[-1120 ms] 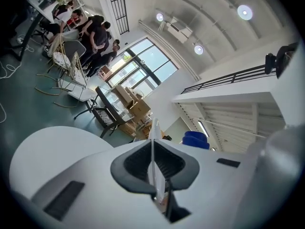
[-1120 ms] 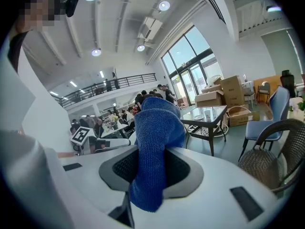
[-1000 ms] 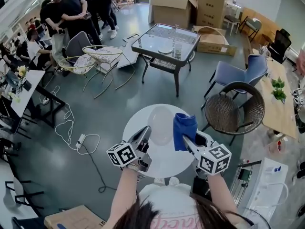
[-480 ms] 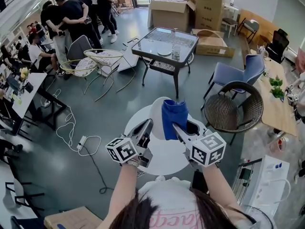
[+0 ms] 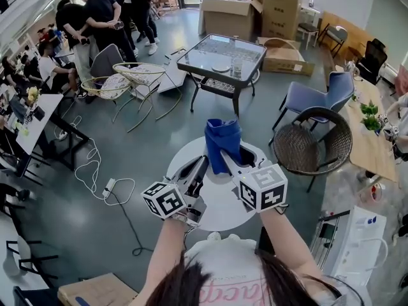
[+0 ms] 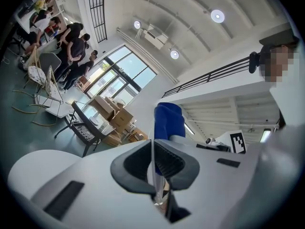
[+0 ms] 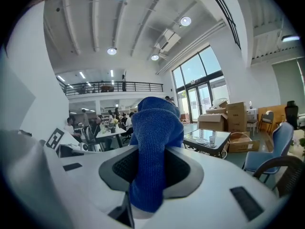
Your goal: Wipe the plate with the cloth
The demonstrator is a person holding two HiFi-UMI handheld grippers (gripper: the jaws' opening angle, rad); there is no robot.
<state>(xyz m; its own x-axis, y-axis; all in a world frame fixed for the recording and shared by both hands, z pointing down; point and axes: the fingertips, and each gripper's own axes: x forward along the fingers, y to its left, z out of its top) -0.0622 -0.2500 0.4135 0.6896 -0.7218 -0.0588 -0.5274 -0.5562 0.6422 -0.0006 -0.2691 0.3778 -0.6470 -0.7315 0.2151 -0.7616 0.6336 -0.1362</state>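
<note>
My left gripper [image 5: 200,166] is closed almost fully on the rim of the plate [image 6: 155,178], which shows in the left gripper view only as a thin pale edge pinched between the dark pads. In the head view I cannot pick the plate out, since it stands edge-on and the cloth [image 5: 222,138] rises where it would be. My right gripper [image 5: 225,158] is clamped on that blue cloth, with a thick fold bulging up out of the jaws and a tail hanging below them. Both tools are held up over the round white table [image 5: 220,203], side by side and pointing away from me, the cloth just to the right of the plate's edge and a little beyond my left jaws. Whether cloth and plate touch I cannot tell. I judge this to be the start of the wiping step: plate gripped and raised, cloth gripped and brought alongside, no sign yet that the face has been covered. The next move calls for pressing the bulging fold flat against the plate's face and sweeping it across while my left grip resists that sideways push. The hold is on a thin rim only, so the plate could pivot or slip if I press hard
</note>
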